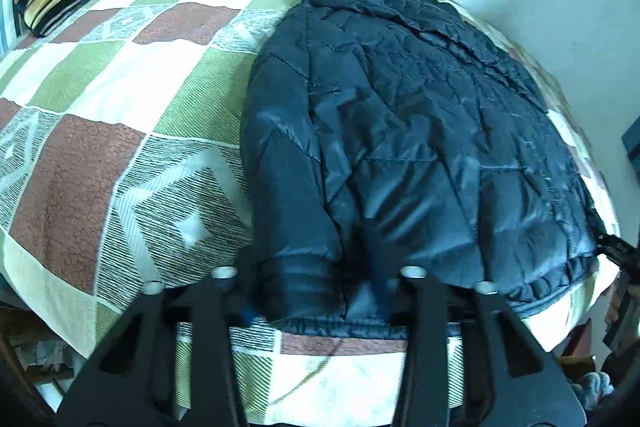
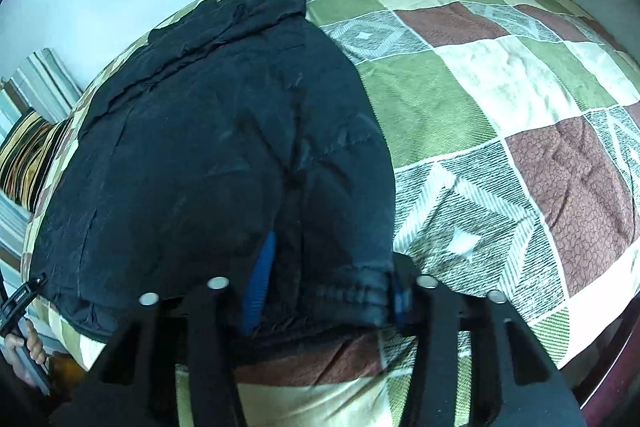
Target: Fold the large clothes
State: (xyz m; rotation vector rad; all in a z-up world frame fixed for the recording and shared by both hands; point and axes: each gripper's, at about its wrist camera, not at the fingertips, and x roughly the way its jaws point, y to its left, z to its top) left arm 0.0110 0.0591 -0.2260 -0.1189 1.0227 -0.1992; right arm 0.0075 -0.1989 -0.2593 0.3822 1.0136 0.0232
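Dark quilted jacket lies spread flat — elastic hem nearest — on checkered bedspread.

Cool daylight, heavy fisheye warp, dark corners, blurred foreground

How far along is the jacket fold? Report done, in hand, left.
Done: the dark navy quilted puffer jacket lies spread flat on the green, brown and cream checked bedspread, sleeves along its sides.
In hand: the left gripper and right gripper each have fingers either side of the elastic hem; a firm grip is unclear.
Left: carrying the hem toward the collar; no fold across the body shows yet.
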